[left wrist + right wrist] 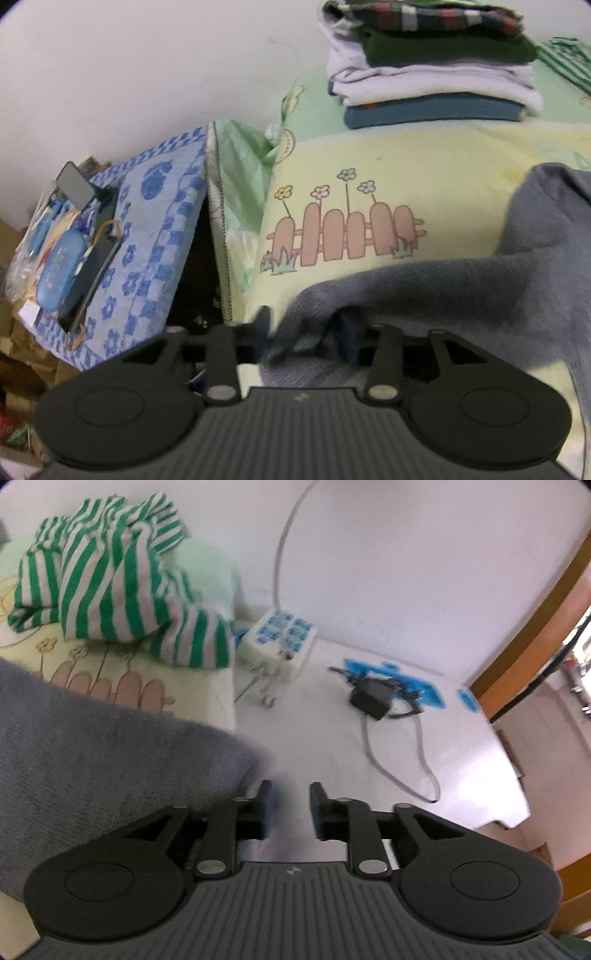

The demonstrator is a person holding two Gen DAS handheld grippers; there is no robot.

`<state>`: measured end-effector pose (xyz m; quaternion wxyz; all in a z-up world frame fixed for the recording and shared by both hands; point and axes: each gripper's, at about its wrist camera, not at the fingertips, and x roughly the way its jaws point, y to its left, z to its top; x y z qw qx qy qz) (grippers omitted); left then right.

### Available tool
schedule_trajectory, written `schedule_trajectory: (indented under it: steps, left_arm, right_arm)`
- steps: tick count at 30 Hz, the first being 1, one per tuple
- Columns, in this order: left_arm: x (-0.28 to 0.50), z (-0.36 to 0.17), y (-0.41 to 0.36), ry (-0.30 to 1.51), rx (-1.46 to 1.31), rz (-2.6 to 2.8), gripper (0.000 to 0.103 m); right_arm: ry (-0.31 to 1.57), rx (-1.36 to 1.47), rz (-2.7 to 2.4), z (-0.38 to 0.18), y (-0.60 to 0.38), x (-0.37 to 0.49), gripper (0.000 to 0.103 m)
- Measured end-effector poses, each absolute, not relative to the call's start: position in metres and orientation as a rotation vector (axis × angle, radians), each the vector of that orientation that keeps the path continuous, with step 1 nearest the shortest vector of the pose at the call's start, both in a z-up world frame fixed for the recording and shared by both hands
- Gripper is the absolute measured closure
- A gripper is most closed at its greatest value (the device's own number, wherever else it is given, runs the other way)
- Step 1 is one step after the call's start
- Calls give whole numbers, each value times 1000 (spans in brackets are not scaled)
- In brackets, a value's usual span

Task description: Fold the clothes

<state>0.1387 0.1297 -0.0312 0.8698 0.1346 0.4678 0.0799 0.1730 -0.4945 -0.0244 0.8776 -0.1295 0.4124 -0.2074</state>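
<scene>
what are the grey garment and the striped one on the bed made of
Grey garment: looks like a soft knit, matte, with a fine ribbed or waffle texture showing; possibly cotton or a blend. Striped garment: thin jersey-like fabric, matte, crumpling into soft folds; green and pale stripes look printed or woven in, unclear which.

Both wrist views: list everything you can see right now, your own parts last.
grey garment: one, grey knit, on the bed by both tools
folded stack: one pile, plaid, green, white, blue, far end of the bed
striped garment: one, green and white, crumpled on the bed
bedsheet: one, yellow-green with a fence print
power strip: one, white, on the floor
adapter: one, black, on the floor
left tool: open, grey fabric between its fingers
right tool: open, nothing between its fingers
</scene>
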Motion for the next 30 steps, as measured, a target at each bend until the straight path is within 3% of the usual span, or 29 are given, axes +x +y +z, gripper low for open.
schedule_trajectory:
  steps: [4, 8, 13, 17, 20, 24, 30]
  left_arm:
    - [114, -13, 147, 961, 282, 126, 44]
    - [85, 8, 167, 943, 284, 130, 43]
    - [69, 39, 140, 828, 246, 35, 44]
    - [85, 40, 77, 781, 235, -180, 44]
    - [111, 18, 29, 828, 207, -325, 48]
    - [141, -18, -24, 907, 222, -421, 66]
    - [174, -42, -64, 931, 211, -455, 66]
  right_arm:
    - [733, -213, -373, 28, -480, 148, 65]
    - [765, -4, -21, 64, -440, 135, 67]
    - [823, -42, 215, 48, -361, 142, 70]
    - [881, -121, 297, 20, -314, 157, 83]
    - [912, -168, 325, 5, -296, 163, 84]
    - [920, -163, 362, -6, -290, 173, 84]
    - [890, -66, 399, -4, -293, 188, 84]
